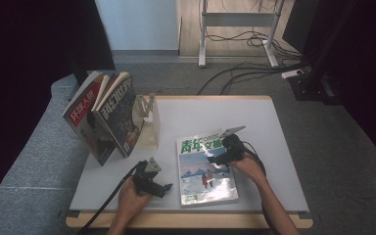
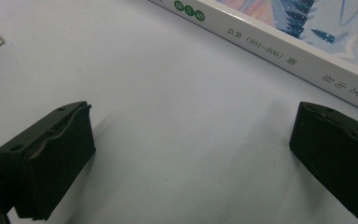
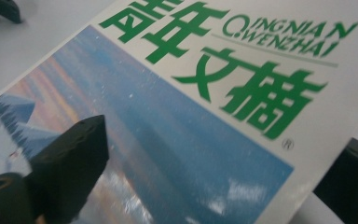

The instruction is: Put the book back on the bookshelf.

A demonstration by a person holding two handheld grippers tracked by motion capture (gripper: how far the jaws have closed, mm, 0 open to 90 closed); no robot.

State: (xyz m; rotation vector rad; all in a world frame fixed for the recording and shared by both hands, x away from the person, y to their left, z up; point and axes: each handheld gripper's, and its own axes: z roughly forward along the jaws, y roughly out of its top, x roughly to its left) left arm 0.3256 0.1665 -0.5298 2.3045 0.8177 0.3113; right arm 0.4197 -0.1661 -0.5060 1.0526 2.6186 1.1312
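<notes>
Two books (image 1: 103, 117) already lean in the stand (image 1: 148, 122); my right hand-held gripper (image 1: 219, 152), spread wide, straddles the third magazine (image 1: 203, 178), not yet lifted.

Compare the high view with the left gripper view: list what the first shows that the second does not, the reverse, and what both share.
High view alone: two magazines propped upright against a pale stand at the table's far left, the right gripper over the flat magazine's snowy cover, and the person's forearms.

Left gripper view alone: the flat magazine's white spine with small printed characters and green dots, read close up, and the left gripper with its jaws wide apart.

Both: the white table, the flat magazine, and the left gripper beside its spine, not touching it.
</notes>
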